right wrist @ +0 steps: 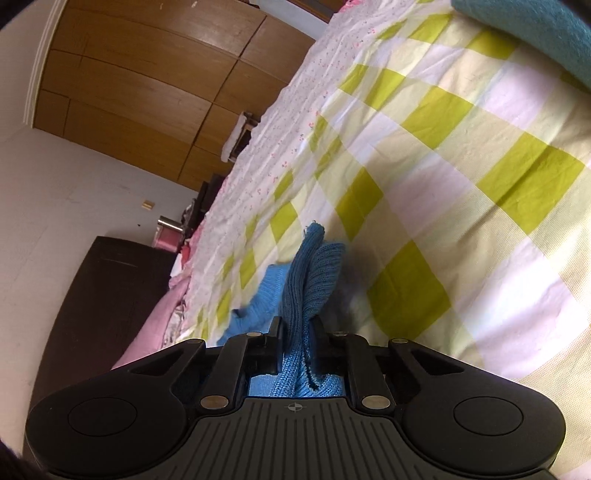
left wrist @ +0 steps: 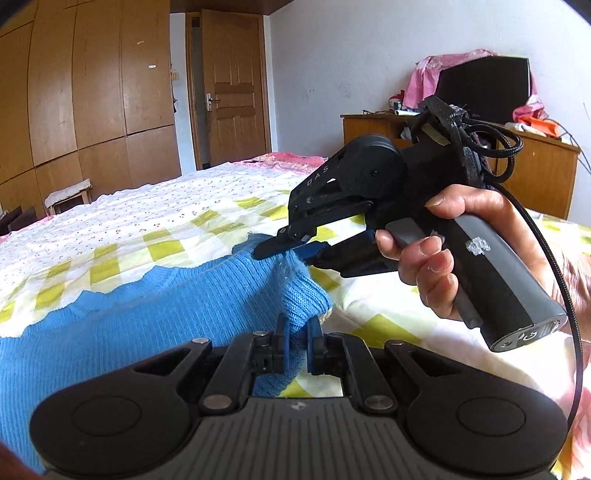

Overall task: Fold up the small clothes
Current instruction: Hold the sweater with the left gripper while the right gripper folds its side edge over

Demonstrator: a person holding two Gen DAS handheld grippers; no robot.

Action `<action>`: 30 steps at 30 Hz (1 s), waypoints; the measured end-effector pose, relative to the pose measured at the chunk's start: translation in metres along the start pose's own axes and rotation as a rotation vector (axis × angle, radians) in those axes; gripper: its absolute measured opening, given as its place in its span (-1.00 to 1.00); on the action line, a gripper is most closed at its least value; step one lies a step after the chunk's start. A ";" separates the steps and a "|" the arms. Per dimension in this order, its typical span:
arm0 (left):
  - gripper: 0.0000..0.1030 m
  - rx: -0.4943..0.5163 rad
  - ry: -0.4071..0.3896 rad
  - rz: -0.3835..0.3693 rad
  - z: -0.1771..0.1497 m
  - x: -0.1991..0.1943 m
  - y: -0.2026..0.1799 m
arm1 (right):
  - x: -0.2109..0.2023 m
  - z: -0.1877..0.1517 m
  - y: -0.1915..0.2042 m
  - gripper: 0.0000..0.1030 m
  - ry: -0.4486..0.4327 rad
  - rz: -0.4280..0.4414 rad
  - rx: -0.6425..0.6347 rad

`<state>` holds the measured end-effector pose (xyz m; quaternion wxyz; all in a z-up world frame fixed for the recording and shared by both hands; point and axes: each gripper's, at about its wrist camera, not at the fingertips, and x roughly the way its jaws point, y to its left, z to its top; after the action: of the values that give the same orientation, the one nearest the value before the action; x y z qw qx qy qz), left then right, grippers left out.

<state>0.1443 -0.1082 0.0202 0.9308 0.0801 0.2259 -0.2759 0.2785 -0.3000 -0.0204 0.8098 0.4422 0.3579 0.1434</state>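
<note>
A small blue knitted sweater (left wrist: pixel 122 325) lies on the checked bedsheet (left wrist: pixel 177 236). My left gripper (left wrist: pixel 298 341) is shut on its near ribbed edge, which is lifted off the bed. In the left wrist view my right gripper (left wrist: pixel 286 245), held by a hand (left wrist: pixel 436 266), is pinched on the raised far corner of the same edge. The right wrist view shows that gripper (right wrist: pixel 297 332) shut on a bunched ribbed fold of the blue sweater (right wrist: pixel 314 273), which sticks up between its fingers. The rest of the garment hangs to the left below.
The bed carries a yellow-green checked sheet (right wrist: pixel 443 177) and a floral cover (left wrist: pixel 155 192). A teal cloth (right wrist: pixel 524 33) lies at the far corner. A wooden wardrobe (left wrist: pixel 85 92), a door (left wrist: pixel 231 88), a stool (left wrist: pixel 68 195) and a cluttered wooden dresser (left wrist: pixel 535 162) ring the bed.
</note>
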 end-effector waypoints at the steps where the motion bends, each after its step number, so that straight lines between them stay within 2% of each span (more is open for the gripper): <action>1: -0.70 -0.020 -0.013 -0.004 0.000 -0.004 0.003 | -0.002 0.000 0.006 -0.73 -0.004 0.004 -0.004; 5: -0.70 -0.103 -0.056 -0.009 0.002 -0.021 0.020 | -0.002 0.000 0.041 -0.74 -0.015 0.013 -0.045; 10: -0.71 -0.232 -0.122 0.010 0.003 -0.051 0.061 | 0.015 -0.008 0.091 -0.75 -0.004 0.033 -0.125; 16: -0.73 -0.372 -0.177 0.091 -0.012 -0.088 0.118 | 0.063 -0.034 0.154 -0.75 0.051 0.038 -0.230; 23: -0.78 -0.415 -0.144 0.174 -0.042 -0.108 0.162 | 0.137 -0.083 0.200 -0.76 0.159 -0.003 -0.342; 30: -0.78 -0.451 -0.101 0.203 -0.061 -0.119 0.185 | 0.191 -0.131 0.213 -0.79 0.259 -0.068 -0.424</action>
<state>0.1344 0.1196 0.0255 0.9582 -0.1214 0.2256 -0.1271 0.3376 0.0064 0.0215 0.8361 0.2281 0.4356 0.2432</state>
